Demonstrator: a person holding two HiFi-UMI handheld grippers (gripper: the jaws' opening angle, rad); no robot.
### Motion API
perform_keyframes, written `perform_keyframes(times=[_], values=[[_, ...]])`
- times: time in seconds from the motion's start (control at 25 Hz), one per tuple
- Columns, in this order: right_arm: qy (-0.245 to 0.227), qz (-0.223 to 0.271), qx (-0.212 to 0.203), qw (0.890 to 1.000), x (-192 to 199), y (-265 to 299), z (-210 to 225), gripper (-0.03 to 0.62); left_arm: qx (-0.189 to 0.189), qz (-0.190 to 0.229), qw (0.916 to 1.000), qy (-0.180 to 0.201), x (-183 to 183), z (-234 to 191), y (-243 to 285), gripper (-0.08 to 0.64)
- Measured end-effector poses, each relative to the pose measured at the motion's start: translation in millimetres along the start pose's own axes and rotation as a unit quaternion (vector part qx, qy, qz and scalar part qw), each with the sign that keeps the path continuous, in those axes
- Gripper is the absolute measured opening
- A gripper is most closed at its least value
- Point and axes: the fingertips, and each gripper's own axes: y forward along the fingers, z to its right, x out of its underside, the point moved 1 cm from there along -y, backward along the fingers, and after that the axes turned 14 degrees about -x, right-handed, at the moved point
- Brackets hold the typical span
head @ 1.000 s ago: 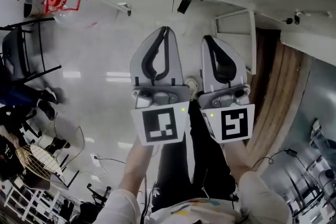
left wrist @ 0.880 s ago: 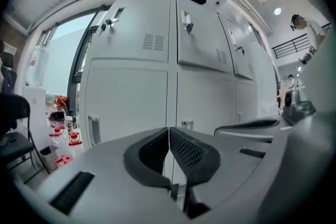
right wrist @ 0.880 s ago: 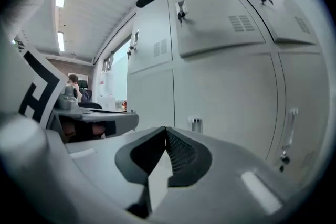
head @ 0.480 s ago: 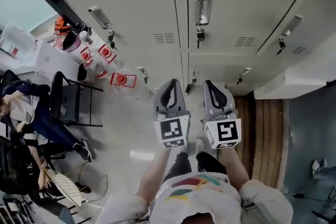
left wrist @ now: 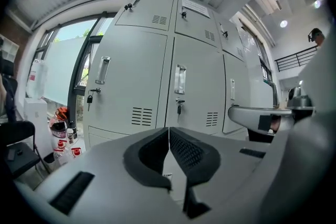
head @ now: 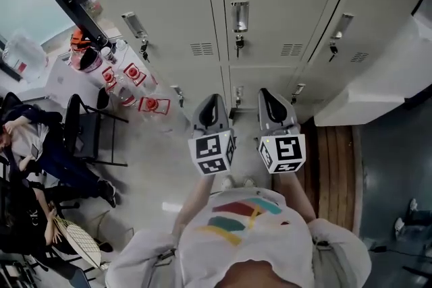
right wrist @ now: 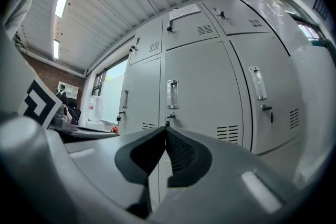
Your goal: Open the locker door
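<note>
A row of pale grey lockers fills the top of the head view. The middle locker door [head: 270, 3] has a chrome handle [head: 239, 15] with a key [head: 238, 42] hanging in the lock below it. Both grippers are held side by side in front of that door, pointing at it and apart from it. My left gripper [head: 212, 99] is shut with nothing between its pads. My right gripper [head: 265, 92] is shut and empty too. The left gripper view shows the handle [left wrist: 180, 79] above my left gripper [left wrist: 168, 129]. In the right gripper view the handle [right wrist: 172, 94] stands just above my right gripper [right wrist: 166, 128].
Neighbouring locker doors have handles at left [head: 133, 25] and right [head: 342, 26]. Bottles with red labels [head: 128, 81] stand on the floor at the left, beside a black chair [head: 88, 128] and a seated person [head: 27, 138]. A white ledge [head: 378, 88] juts out at the right.
Both grippers have risen from facing the floor to facing the locker doors, and the head view has swung up onto the lockers. Both stay shut.
</note>
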Motion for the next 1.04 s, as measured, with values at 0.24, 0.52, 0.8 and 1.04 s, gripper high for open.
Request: perform_keyframes(times=[0.24,0.52,0.8,1.04], values=[[0.007,0.001,0.006,1.0,-1,-2,9,0.005,0.003,0.019,0.9998,0.007,-13,7,3,0.018],[0.002,0.003,0.006,1.0,-7,-3,11,0.005,0.003,0.021,0.9998,0.008,-17,9,5,0.018],[0.01,0.004,0.001,1.0,-6,-4,7,0.005,0.012,0.021,0.9996,0.012,-19,13,-1,0.018],[0.016,-0.011,-0.006,1.0,4,-12,-10,0.005,0.012,0.014,0.9996,0.022,-13,12,-15,0.018]])
